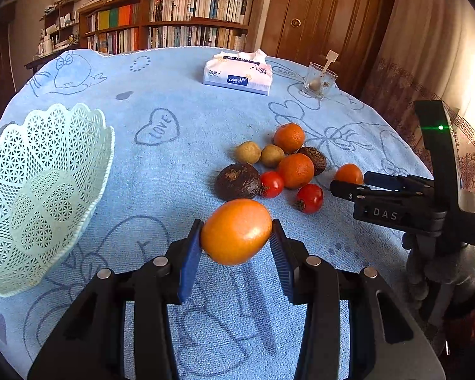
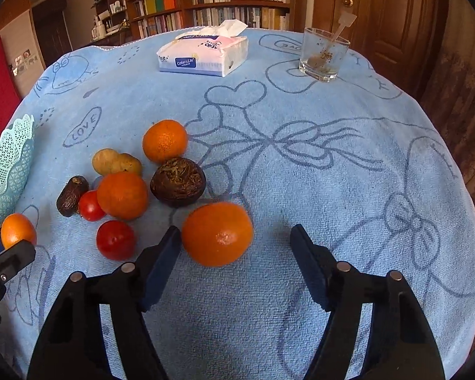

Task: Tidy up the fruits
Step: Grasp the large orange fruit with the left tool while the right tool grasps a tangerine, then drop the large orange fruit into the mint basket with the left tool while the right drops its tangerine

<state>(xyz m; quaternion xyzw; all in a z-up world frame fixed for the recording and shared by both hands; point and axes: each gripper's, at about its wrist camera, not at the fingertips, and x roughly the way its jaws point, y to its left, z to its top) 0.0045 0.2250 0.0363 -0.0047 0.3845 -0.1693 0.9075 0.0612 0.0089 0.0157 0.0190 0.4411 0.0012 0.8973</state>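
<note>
While the left gripper [image 1: 236, 240] has its blue pads pressed on either side of an oval orange fruit [image 1: 236, 231], held clear above the blue cloth [image 1: 174, 171], the right gripper [image 2: 234, 247] is spread wide with nothing between its fingers. A round orange [image 2: 217, 233] lies on the cloth at the right gripper's tips, touching or almost touching the left-side finger and well apart from the other, so it sits off-centre in the opening.

For the held fruit, what matters is the mint lattice basket [image 1: 41, 196], which stands off to the left of the left gripper and looks empty; the carry, I judge, goes leftward and up over its scalloped rim. The fruit's long axis runs roughly across the jaws.

Beyond the tools, the remaining fruit sits in a loose cluster [image 1: 275, 164] of oranges, tomatoes, two dark wrinkled fruits and two small tan ones. It lies nearer the right gripper. A tissue pack [image 1: 237, 74] and a glass [image 1: 319, 80] stand at the far edge.
</note>
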